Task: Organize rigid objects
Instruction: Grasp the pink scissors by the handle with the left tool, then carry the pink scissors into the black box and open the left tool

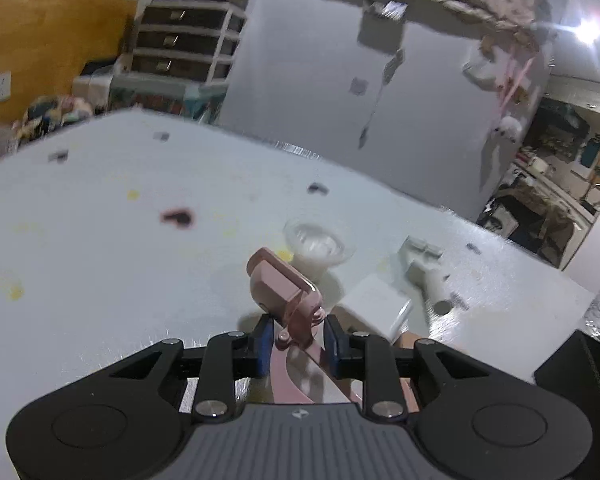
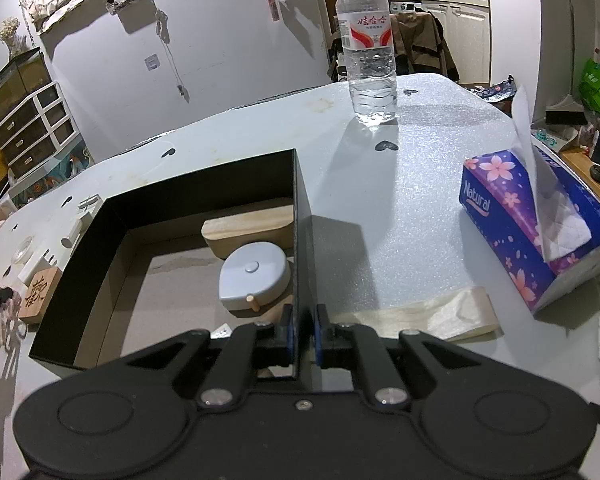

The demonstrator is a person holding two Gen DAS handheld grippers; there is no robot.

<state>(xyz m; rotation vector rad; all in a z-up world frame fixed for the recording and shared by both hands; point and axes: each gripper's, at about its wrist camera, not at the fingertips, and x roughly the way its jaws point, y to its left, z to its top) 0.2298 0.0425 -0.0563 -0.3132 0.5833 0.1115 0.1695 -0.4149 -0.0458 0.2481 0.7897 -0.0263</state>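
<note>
1. Left wrist view: left gripper [image 1: 296,338] clamped on one pink clip-like object [image 1: 286,288], which juts up and forward from between the pads, above the white table [image 1: 100,240]. Broad bare surface lies ahead and to the left, up to the far table edge.
2. Just beyond the pink object: one clear cup [image 1: 320,242], one white block [image 1: 376,304], one grey tool [image 1: 426,270], close together.
3. Right wrist view: right gripper [image 2: 303,336] pinched on the right wall of one black box [image 2: 88,248].
4. Inside the box: one wooden block [image 2: 248,226] and one grey lidded case [image 2: 256,276], touching.
5. Right of the box: open tabletop, one water bottle [image 2: 368,48], one tissue box [image 2: 536,232].
</note>
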